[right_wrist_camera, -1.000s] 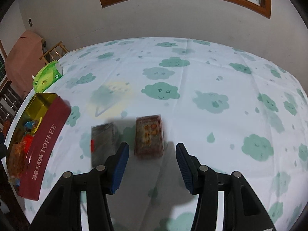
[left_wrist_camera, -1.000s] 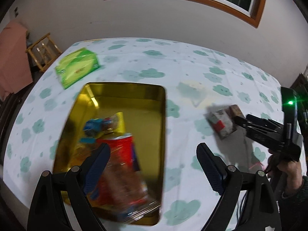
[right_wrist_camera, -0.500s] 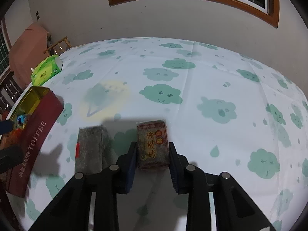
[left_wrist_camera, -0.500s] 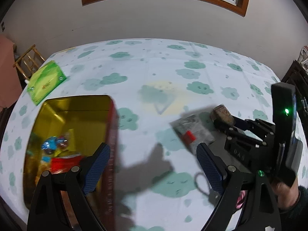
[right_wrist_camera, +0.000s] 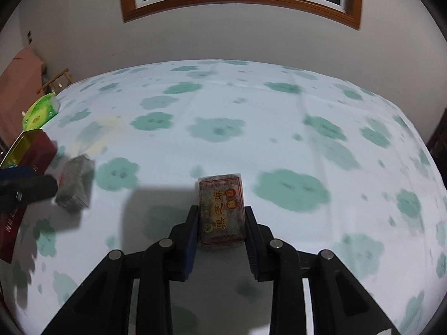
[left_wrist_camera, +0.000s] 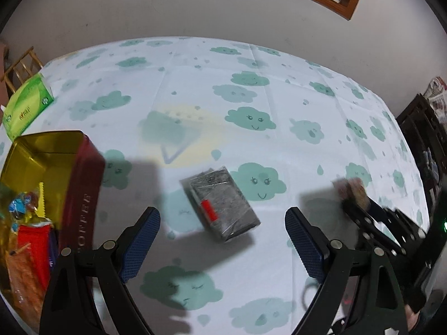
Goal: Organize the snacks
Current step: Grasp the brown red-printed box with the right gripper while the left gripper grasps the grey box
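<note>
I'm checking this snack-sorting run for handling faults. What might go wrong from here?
1. The right gripper clamps only the near end of the brown snack block; most sticks out forward, so it may pivot or slip.
2. The open left gripper approaches the grey packet, which lies askew to its fingers and may twist aside.
3. The toffee tin already looks crowded, so additions may snag.

right gripper (right_wrist_camera: pixel 222 230) clamping brown snack pack (right_wrist_camera: pixel 221 212)
</note>
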Available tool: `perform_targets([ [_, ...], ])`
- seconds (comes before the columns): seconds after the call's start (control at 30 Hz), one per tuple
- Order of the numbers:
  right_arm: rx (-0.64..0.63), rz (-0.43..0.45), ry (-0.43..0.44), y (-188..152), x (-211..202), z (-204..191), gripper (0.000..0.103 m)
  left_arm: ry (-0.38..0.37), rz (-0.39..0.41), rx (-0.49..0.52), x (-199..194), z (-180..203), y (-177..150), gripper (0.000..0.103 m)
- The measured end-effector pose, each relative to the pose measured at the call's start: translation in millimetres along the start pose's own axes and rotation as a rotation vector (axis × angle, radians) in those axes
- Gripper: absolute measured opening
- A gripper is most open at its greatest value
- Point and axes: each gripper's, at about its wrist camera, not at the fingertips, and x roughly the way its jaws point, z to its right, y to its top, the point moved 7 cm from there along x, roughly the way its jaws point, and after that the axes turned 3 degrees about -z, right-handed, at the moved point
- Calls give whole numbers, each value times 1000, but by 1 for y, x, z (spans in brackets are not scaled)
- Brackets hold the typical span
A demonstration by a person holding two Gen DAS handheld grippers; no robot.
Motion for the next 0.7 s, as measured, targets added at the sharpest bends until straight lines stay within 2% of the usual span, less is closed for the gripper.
perform_targets([
  [0.17, 49, 1, -29, -15, -11, 28, 30, 5, -18, -22, 11, 7, 4, 89],
  [0.5, 70, 22, -43, -27, -19, 37, 30, 58, -57, -6, 36, 13, 4, 88],
  [0.6, 75, 23, -33, -27, -19, 37, 31, 72, -62, 0, 38, 9, 1, 73],
  [0.67, 78, 23, -28, -27, -19, 37, 31, 76, -60, 0, 36, 4, -1, 58],
  [0.7, 79, 23, -26, -27, -19, 38, 31, 73, -59, 0, 35, 2, -2, 56],
])
